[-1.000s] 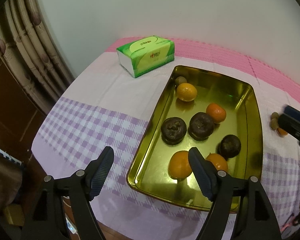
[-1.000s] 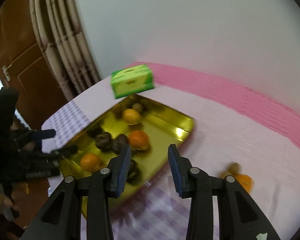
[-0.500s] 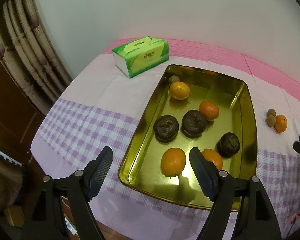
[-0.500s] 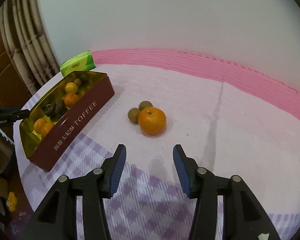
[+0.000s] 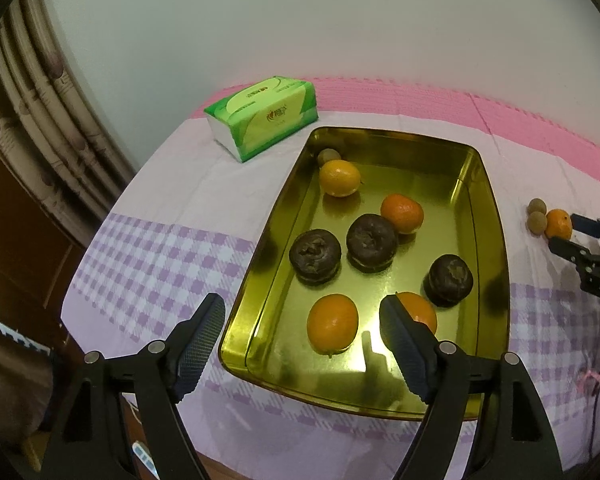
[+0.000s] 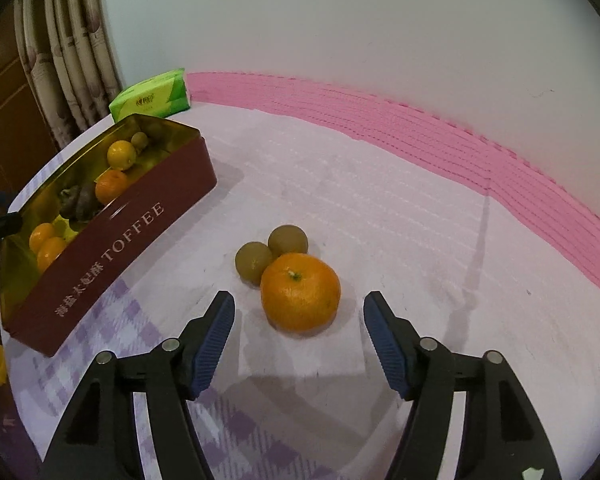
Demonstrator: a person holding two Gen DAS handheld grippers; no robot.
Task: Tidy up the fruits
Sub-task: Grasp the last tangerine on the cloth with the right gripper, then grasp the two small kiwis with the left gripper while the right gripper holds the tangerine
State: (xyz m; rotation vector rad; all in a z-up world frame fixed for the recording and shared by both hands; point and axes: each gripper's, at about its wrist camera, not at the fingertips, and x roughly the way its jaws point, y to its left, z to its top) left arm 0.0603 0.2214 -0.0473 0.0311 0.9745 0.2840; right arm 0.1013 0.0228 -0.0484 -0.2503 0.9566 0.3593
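At the far left a green tissue box (image 5: 262, 117) sits on the cloth (image 5: 160, 240) just beyond the tin's far corner. Next comes the tin (image 5: 260, 272), gold inside and red outside, already holding oranges, three dark wrinkled fruits and one small green-brown one. The left gripper (image 5: 302, 340) hangs over the tin's near end with its jaws wide apart and nothing between them.

To the right of the tin, well clear of its wall, the loose orange (image 6: 300, 296) lies on the cloth, touching two small green-brown fruits (image 6: 272, 254) just behind it. The right gripper (image 6: 299, 322) points down at the orange, its jaws opening; the orange lies just ahead of the tips, centred on the gap, not yet between the pads and not touched.

The orange looks firm, round and fairly light, with a dimpled peel that should give the ribbed pads (image 6: 216, 332) fair purchase. Being a ball, it will likely roll or squirt out if pinched high or off-centre, so the hold belongs across its widest girth, left and right sides, stem up. Only a moderate squeeze seems needed; too hard would bruise it. Coming in low risks nudging the two small fruits, which would roll away easily.
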